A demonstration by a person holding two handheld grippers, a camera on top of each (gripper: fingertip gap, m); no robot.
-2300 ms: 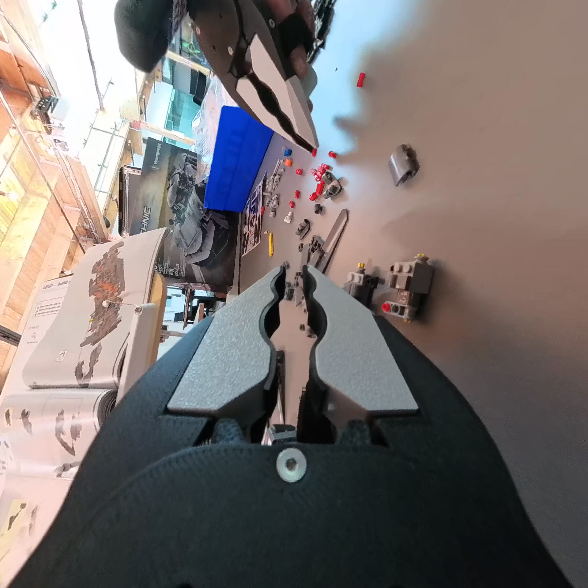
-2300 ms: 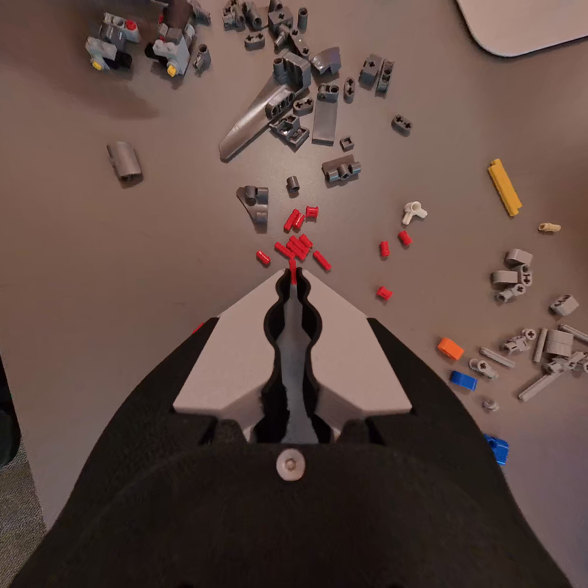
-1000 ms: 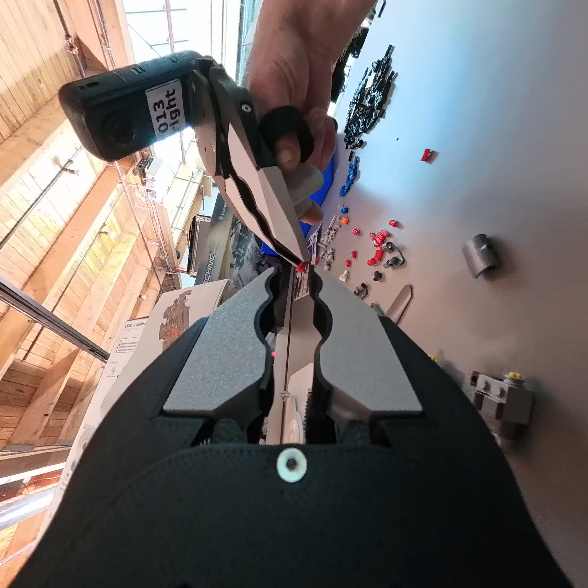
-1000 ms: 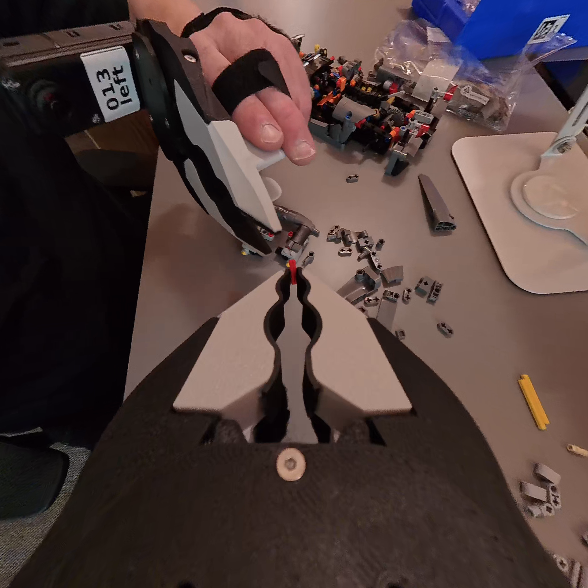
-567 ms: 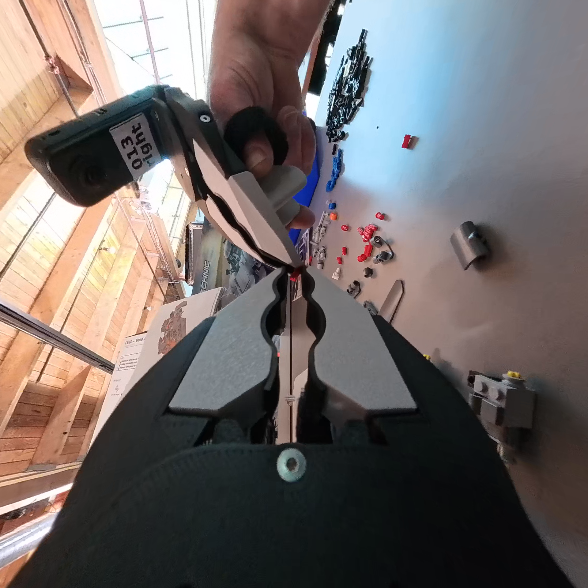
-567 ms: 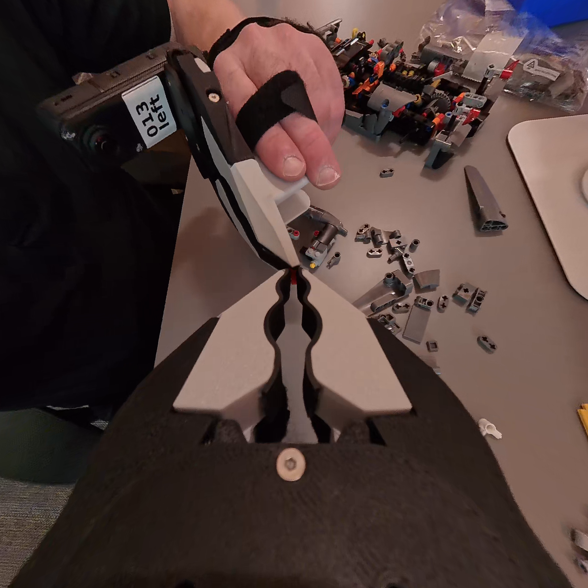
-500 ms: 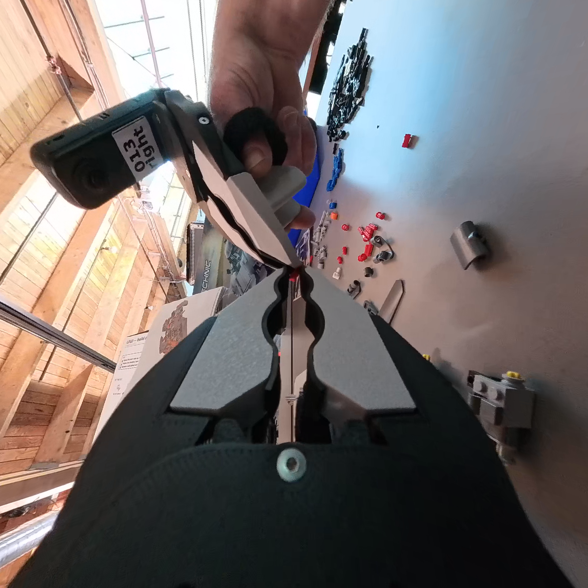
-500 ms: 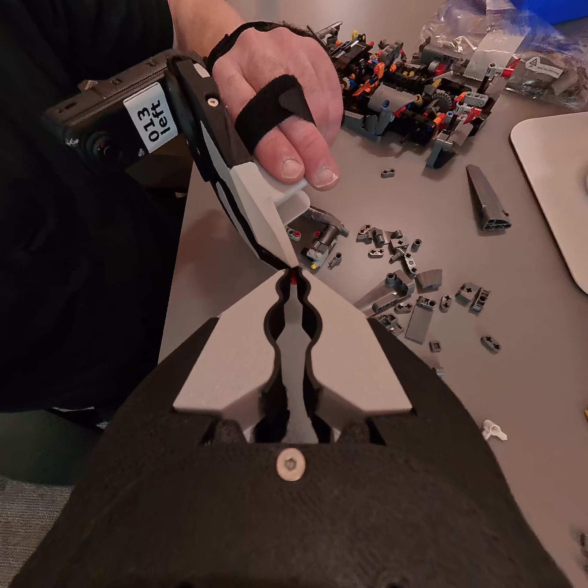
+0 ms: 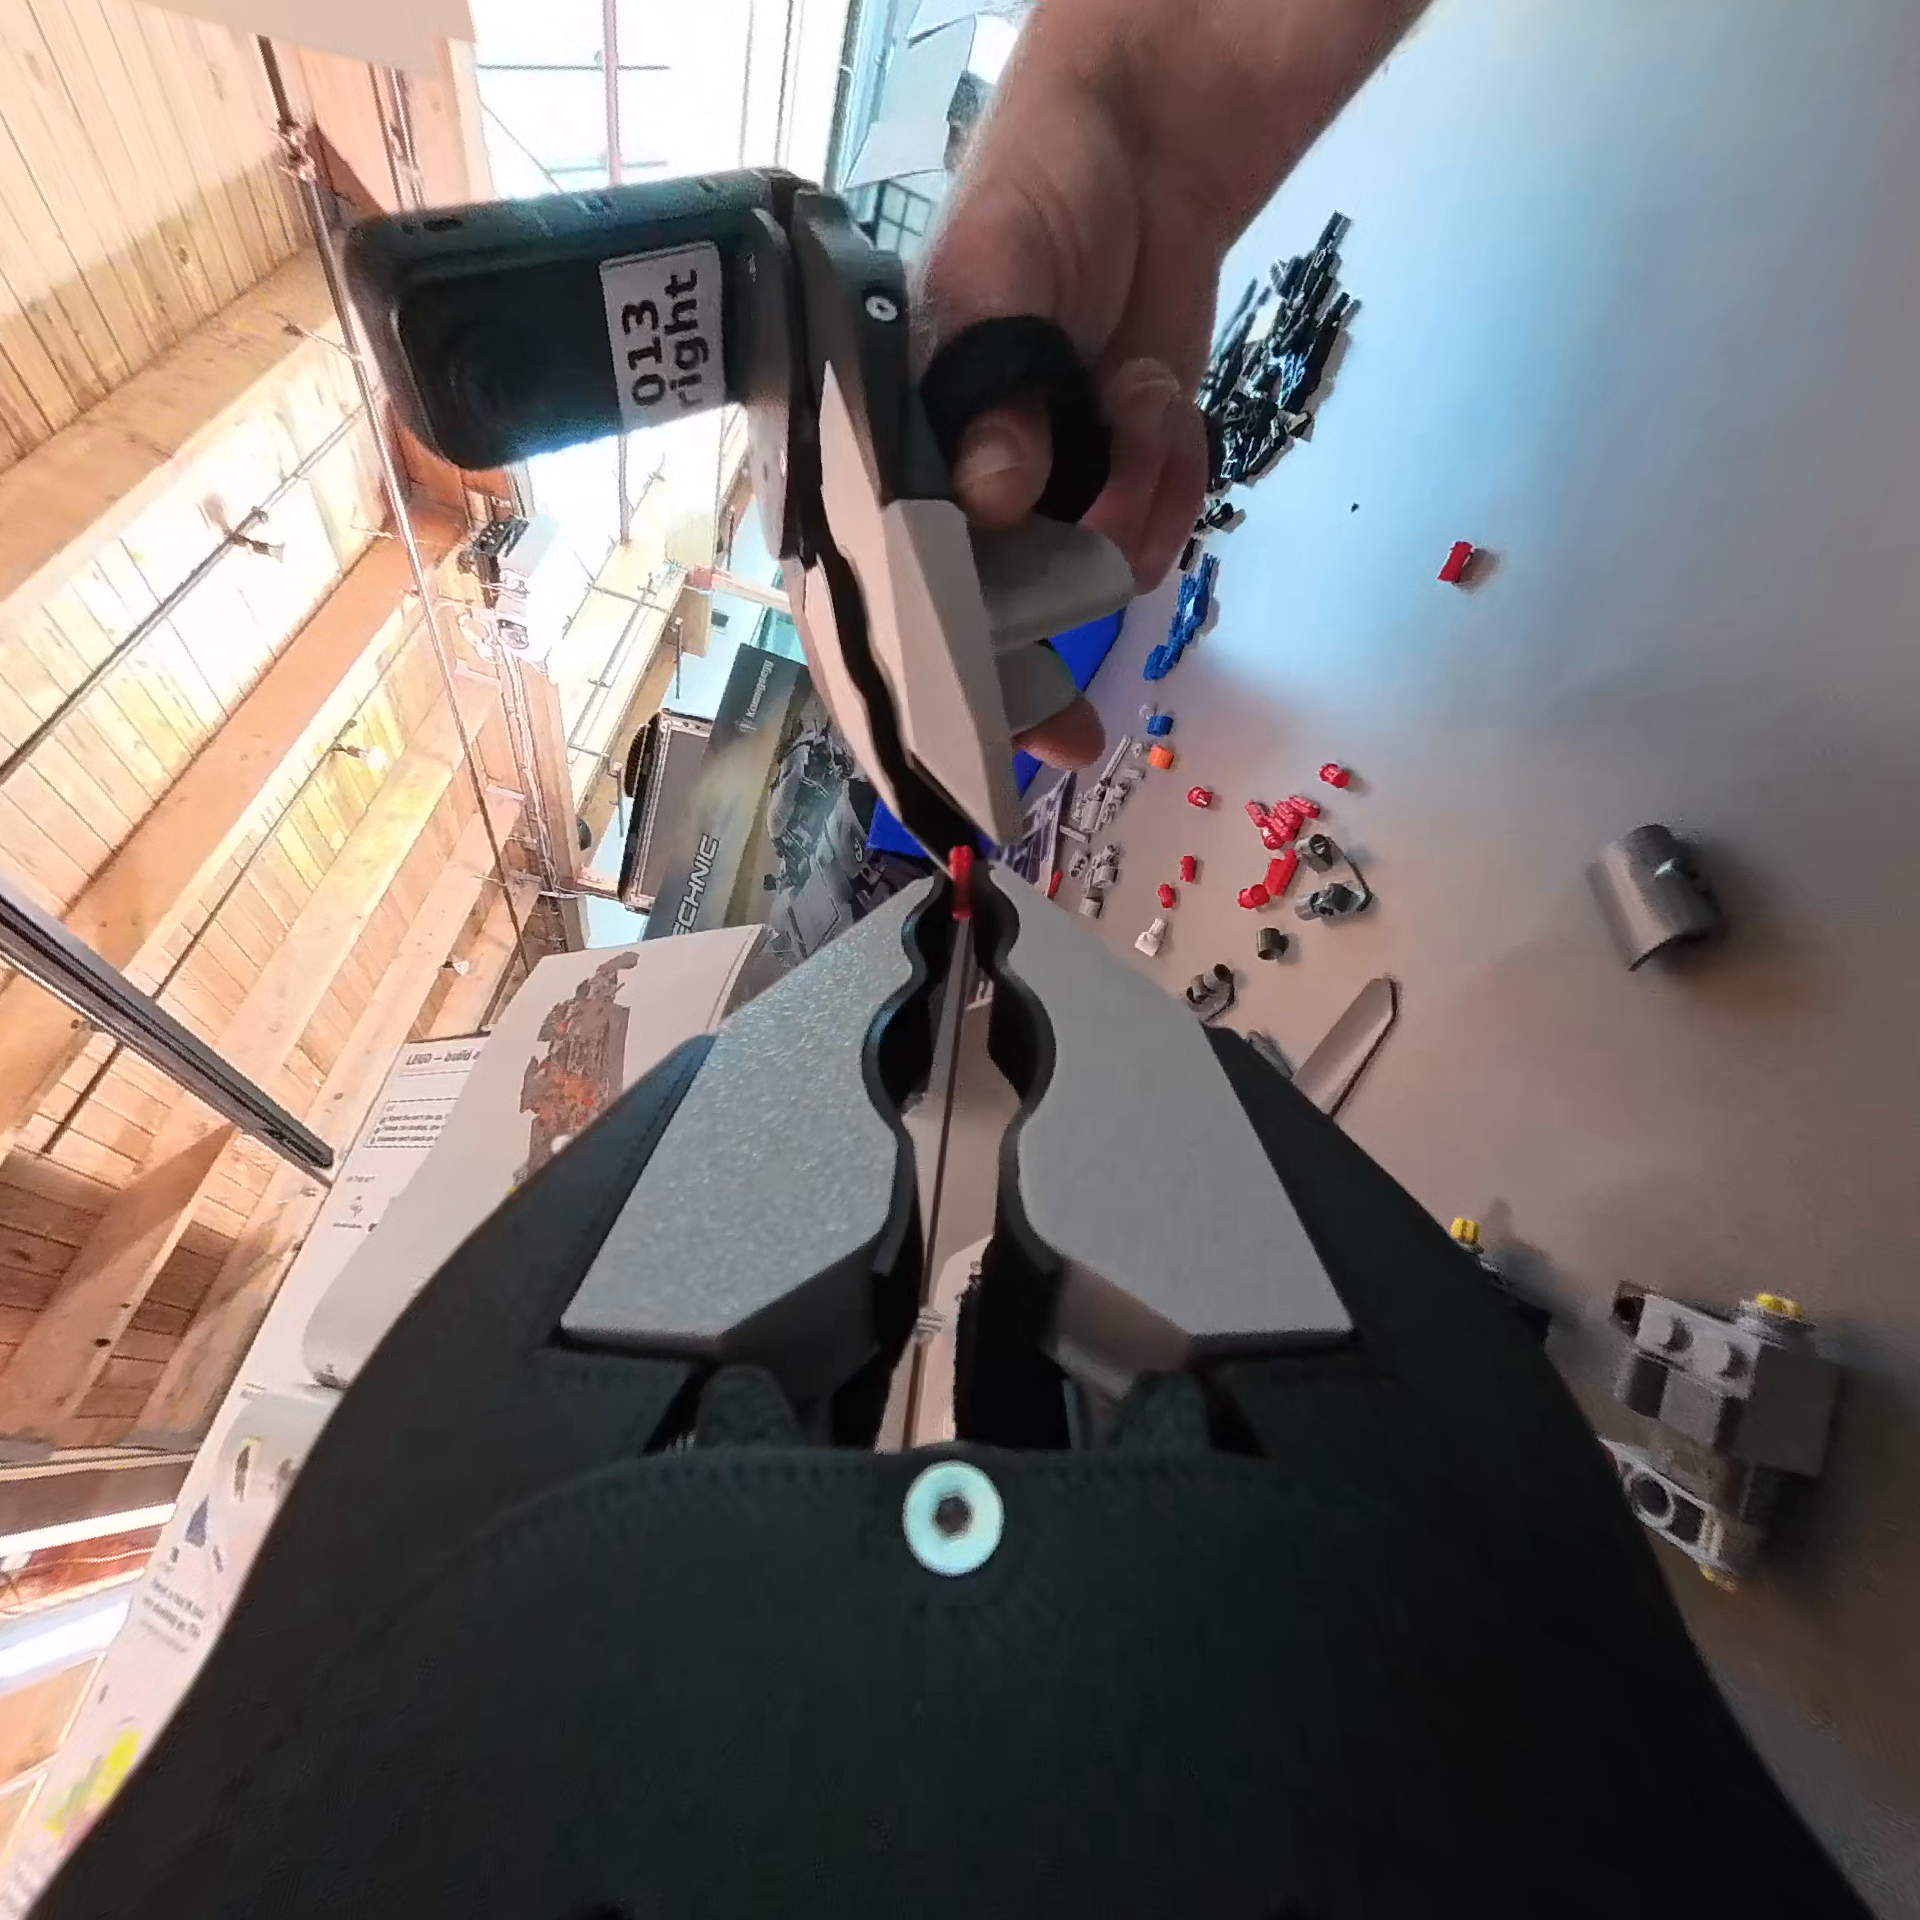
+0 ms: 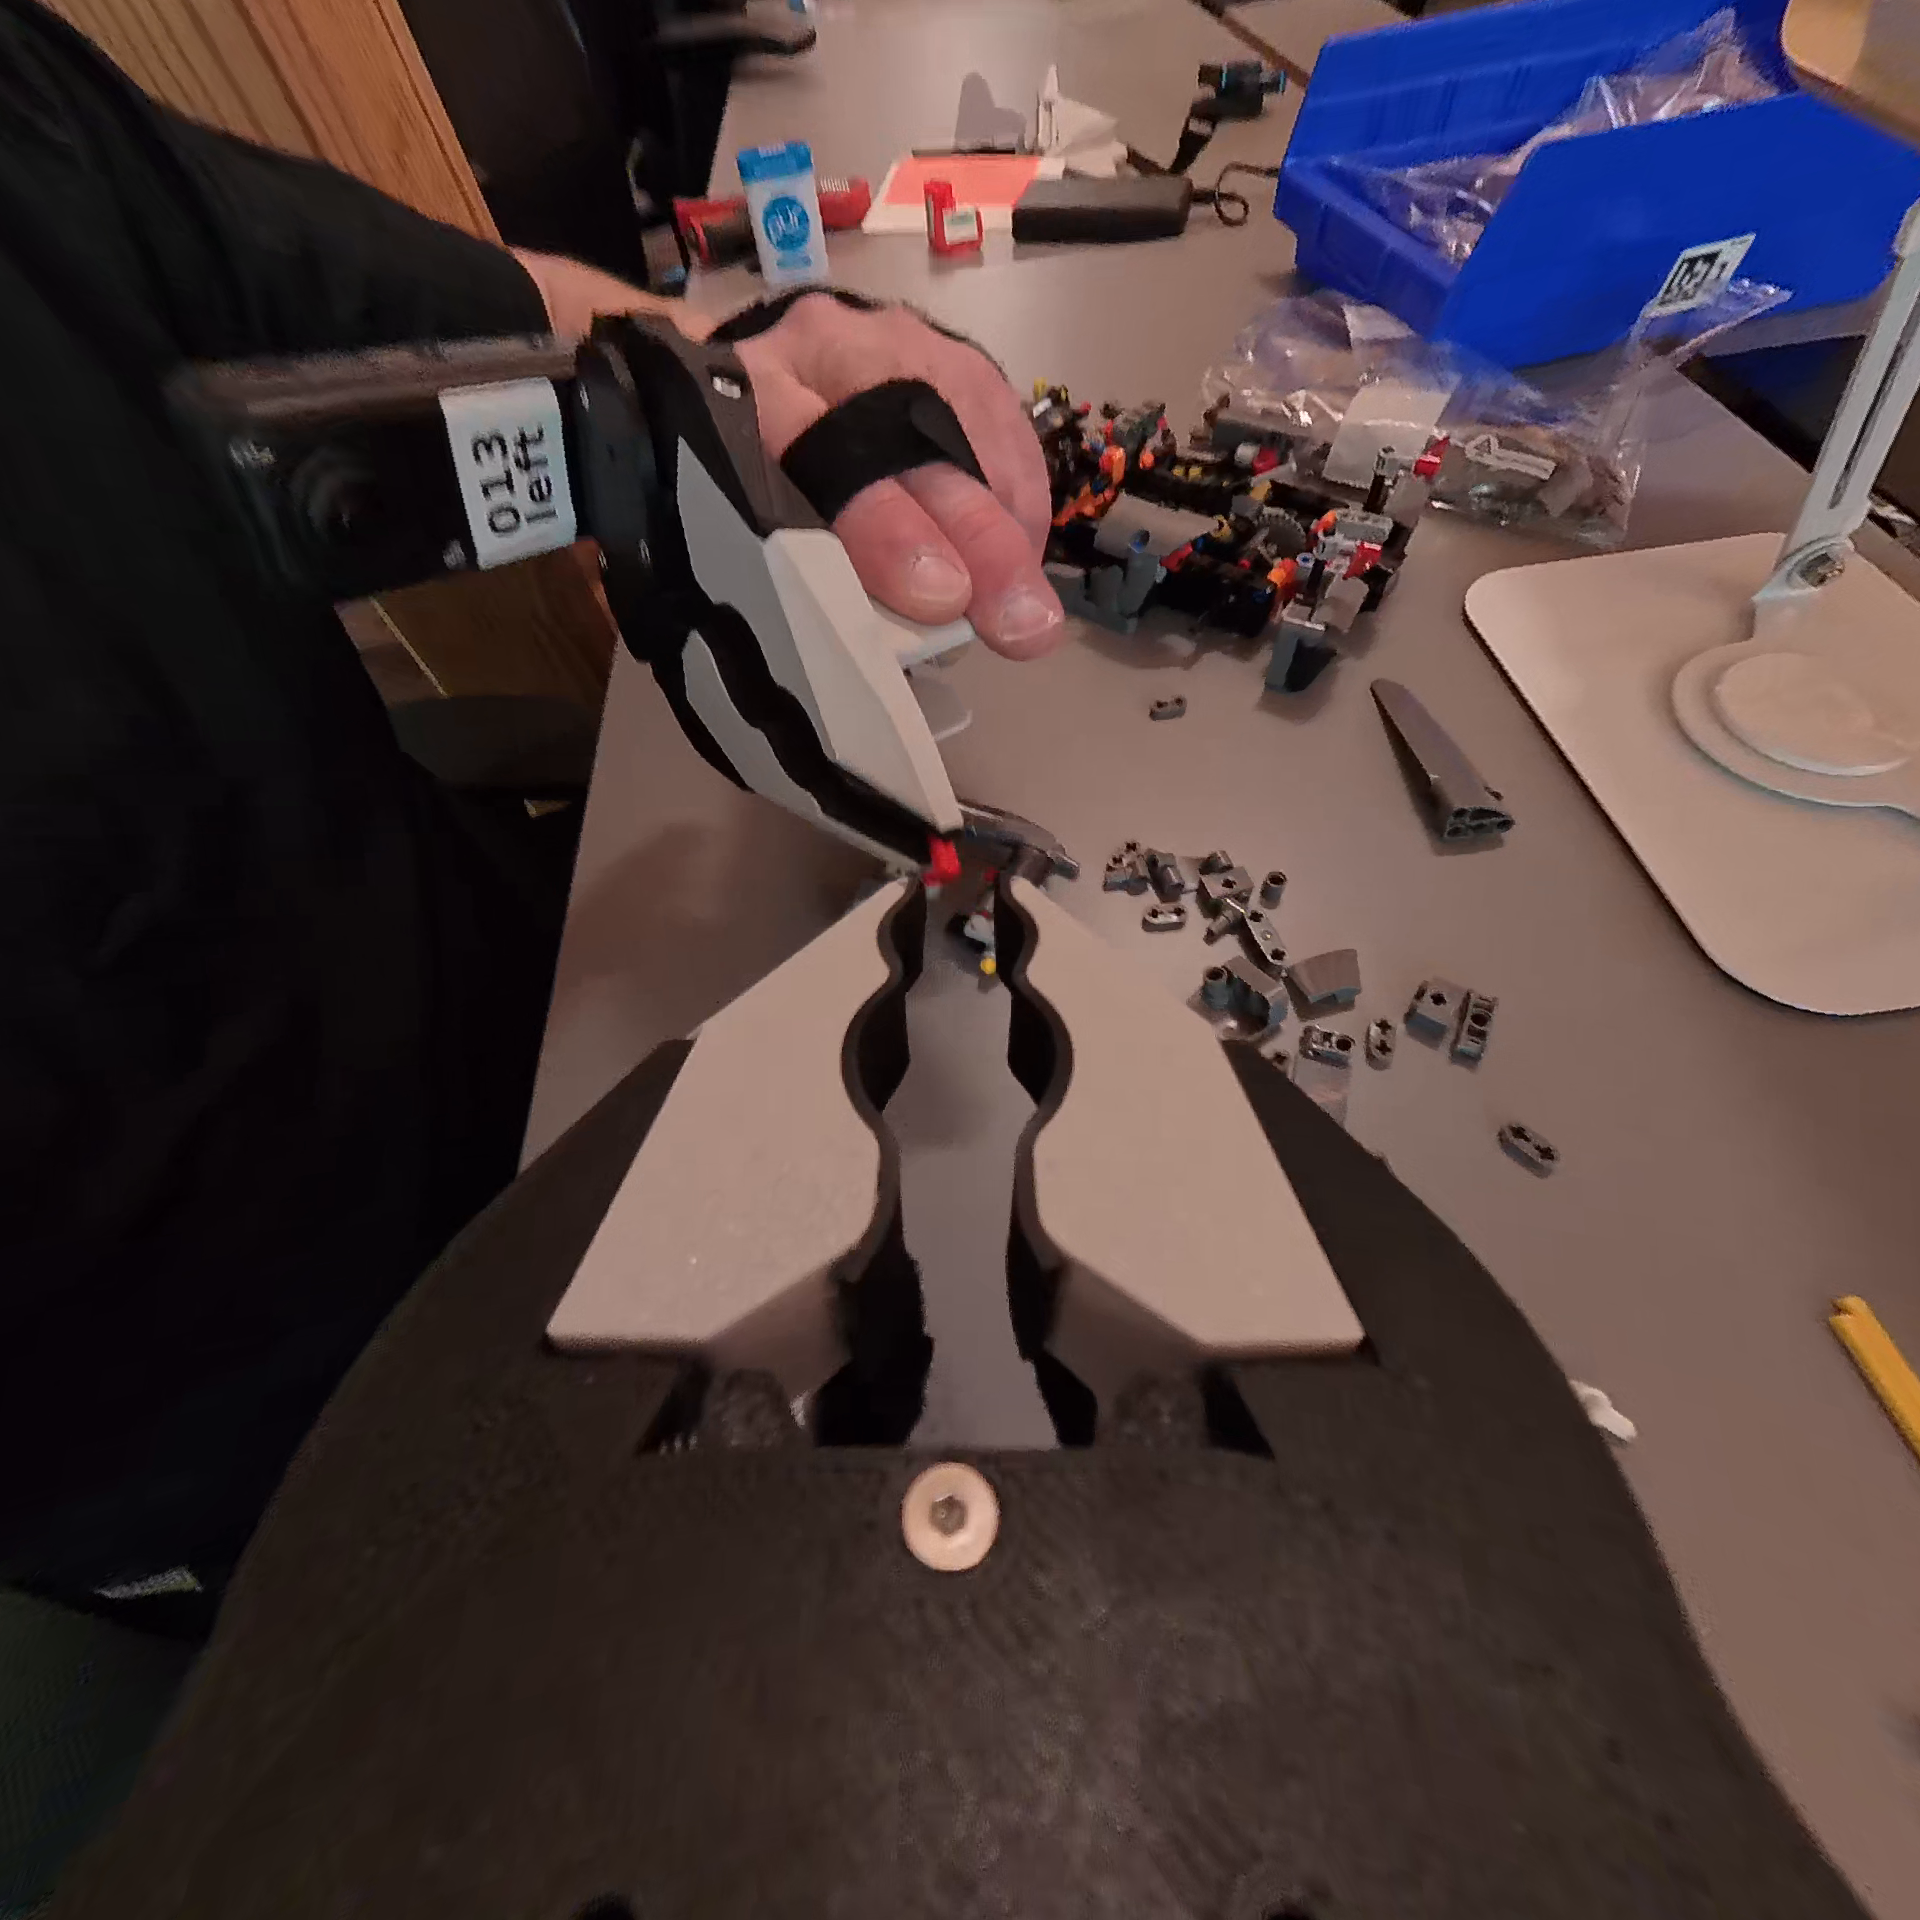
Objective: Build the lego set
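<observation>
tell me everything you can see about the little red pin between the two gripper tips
The red pin is a tiny, slim building-toy connector in glossy red plastic, with a slightly wider collar at its free end. It is held in the air above the grey table, roughly in line with the fingers of the left hand-held gripper, which are shut on its lower part. The right hand-held gripper has parted jaws; its tips sit right beside the pin's free end, but contact cannot be judged. More red pins lie loose on the table.
</observation>
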